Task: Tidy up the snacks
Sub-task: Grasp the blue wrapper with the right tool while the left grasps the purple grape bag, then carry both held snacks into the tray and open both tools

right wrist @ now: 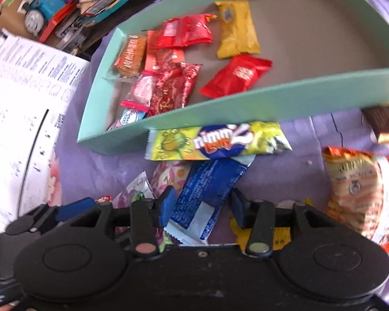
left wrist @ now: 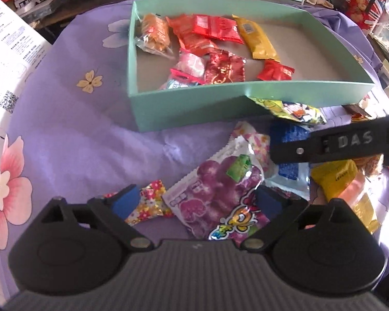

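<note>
Snacks: your grape pouch (left wrist: 217, 194) and blue wrapper (right wrist: 207, 186) lie on the purple cloth (left wrist: 77, 142), just in front of the green box (left wrist: 194, 103).
Left tongs (left wrist: 198, 202): spread wide around the pouch, not squeezing.
Right tongs (right wrist: 203, 204): straddling the blue wrapper, pads apart from it.

purple floral cloth (left wrist: 72, 140), mint box (left wrist: 194, 103), loose snack packets (left wrist: 220, 194)
</note>
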